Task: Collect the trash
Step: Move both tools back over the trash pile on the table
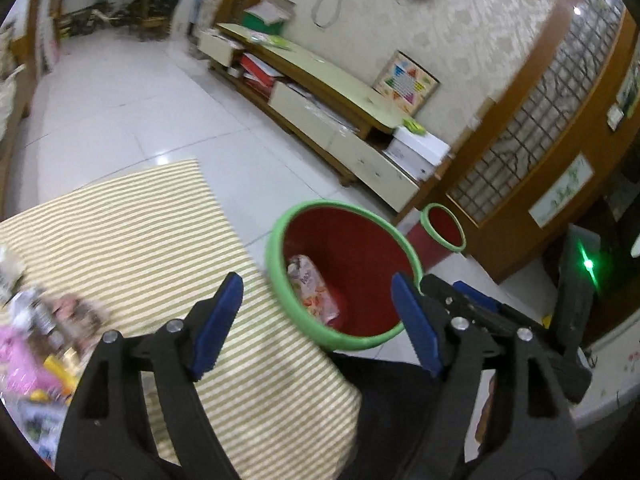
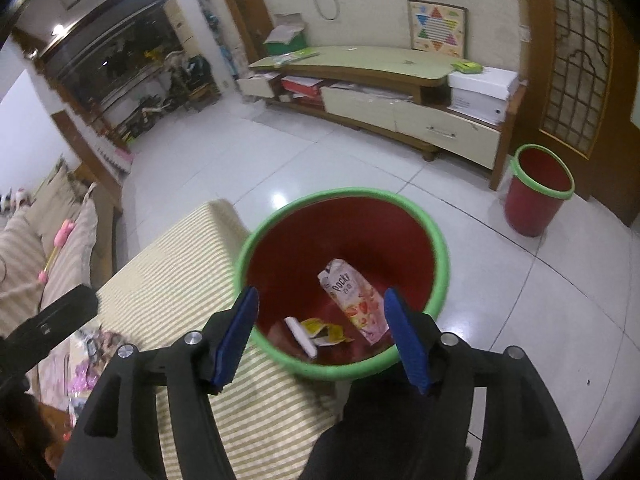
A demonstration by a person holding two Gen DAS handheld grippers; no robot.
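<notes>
From the left wrist camera, the left gripper (image 1: 316, 320) holds its black plastic arms spread wide, the blue ribbed pads (image 1: 218, 324) well apart with nothing between them. Beyond its tips stands a round red plastic bin (image 1: 360, 256) with a thick green rim, just beside the right edge of a table covered in a yellow-and-white striped cloth (image 1: 132, 232). A pink and white Pocky pouch (image 1: 314, 290) leans against the bin's inner wall. At the near left of the cloth lies a blurred heap of wrappers (image 1: 44, 328), pink, yellow and silvery. A second, similar red bin (image 1: 443, 227) sits farther right on the glossy white tile floor, near a wooden lattice door. A low cabinet (image 1: 320, 80) with a pale green top runs along the far wall.

From the right wrist camera, the right gripper (image 2: 320, 336) hangs over the near bin (image 2: 344, 240) mouth, its fingers likewise parted and empty, blue pads (image 2: 236, 336) framing the opening. Inside, the creased Pocky pouch (image 2: 356, 300) rests on the bottom beside a crumpled yellow wrapper (image 2: 326, 330) and a small white stick-shaped piece (image 2: 301, 336). The striped cloth (image 2: 180, 272) touches the bin's left side. The second bin (image 2: 538, 192) stands upright far right by the cabinet (image 2: 380, 76), which carries a white box (image 2: 480, 88) at its right end and a framed star-shaped board (image 2: 438, 32) against the textured wallpaper
</notes>
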